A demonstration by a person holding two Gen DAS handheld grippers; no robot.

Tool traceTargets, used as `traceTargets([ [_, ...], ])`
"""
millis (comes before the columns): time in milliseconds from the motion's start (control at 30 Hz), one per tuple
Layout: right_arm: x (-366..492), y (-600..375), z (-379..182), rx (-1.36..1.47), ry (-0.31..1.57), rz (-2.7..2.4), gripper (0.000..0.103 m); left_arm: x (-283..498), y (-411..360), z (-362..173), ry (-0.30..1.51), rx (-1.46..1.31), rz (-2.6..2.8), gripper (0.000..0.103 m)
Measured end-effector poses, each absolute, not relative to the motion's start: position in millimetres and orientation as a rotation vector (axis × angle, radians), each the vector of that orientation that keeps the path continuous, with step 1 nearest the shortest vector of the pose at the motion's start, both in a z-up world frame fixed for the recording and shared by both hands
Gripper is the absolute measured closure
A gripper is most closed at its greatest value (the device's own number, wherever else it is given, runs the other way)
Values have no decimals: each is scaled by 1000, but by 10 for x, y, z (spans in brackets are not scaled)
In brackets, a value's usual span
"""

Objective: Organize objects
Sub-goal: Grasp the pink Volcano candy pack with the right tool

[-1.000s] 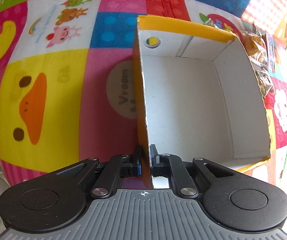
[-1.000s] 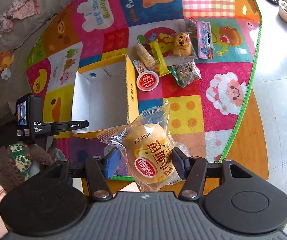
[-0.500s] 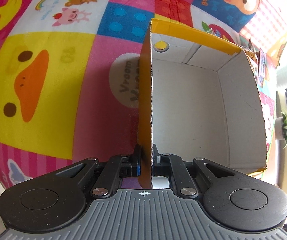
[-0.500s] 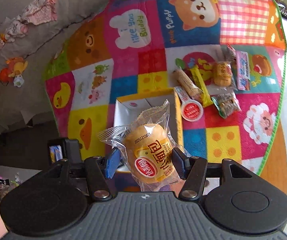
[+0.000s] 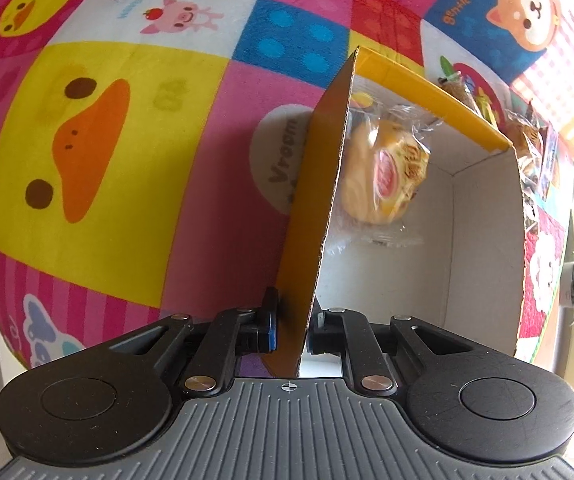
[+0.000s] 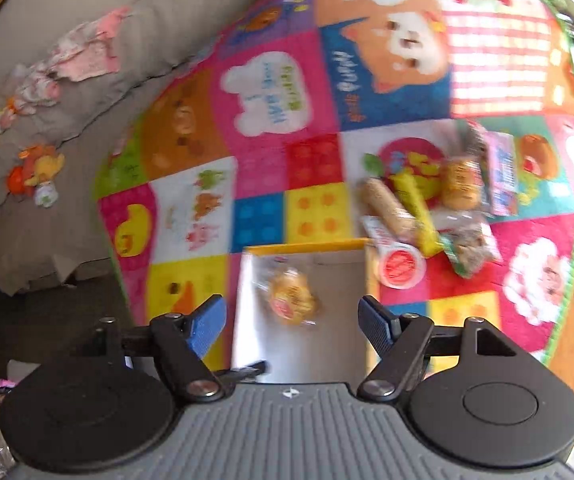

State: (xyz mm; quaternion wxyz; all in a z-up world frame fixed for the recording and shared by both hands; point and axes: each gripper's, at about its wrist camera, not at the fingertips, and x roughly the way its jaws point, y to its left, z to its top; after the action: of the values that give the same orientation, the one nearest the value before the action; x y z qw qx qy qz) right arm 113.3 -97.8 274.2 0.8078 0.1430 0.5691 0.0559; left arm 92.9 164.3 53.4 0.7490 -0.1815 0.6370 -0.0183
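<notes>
Half a second ago the wrapped bun sat between the right gripper's blue pads; now those jaws stand wide apart with nothing between them, and the bun lies inside the box below. The right gripper hangs above the box, looking down into it, and its view has gone blurred. Seen from the left wrist, the inside of the box, bare a moment ago, now holds the bun near the far end, close against the side wall. The left gripper stays clamped on that side wall at the near end of the box, one finger outside against the yellow face and one inside against the white face, and the wall rises straight up the middle of its view. Its camera has also shifted, so the wall leans more to the right than before. The bun is round and golden, in a clear crinkled wrapper with a red and white label. The box is yellow outside, white inside and open at the top, and it rests on a bright patchwork play mat. Beyond the box's right side, a loose group of other snack packets lies on the mat, a round red-lidded cup just beside the box wall.
</notes>
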Motion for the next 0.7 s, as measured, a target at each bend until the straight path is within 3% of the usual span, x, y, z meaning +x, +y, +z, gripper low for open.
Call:
traceTargets([
  [333, 1013, -2268, 2052, 282, 1333, -80, 25, 1157, 1407, 545, 1421, -425, 72, 90],
  [700, 1983, -3145, 1192, 283, 1395, -58, 23, 1355, 1108, 488, 1548, -271, 187, 93],
])
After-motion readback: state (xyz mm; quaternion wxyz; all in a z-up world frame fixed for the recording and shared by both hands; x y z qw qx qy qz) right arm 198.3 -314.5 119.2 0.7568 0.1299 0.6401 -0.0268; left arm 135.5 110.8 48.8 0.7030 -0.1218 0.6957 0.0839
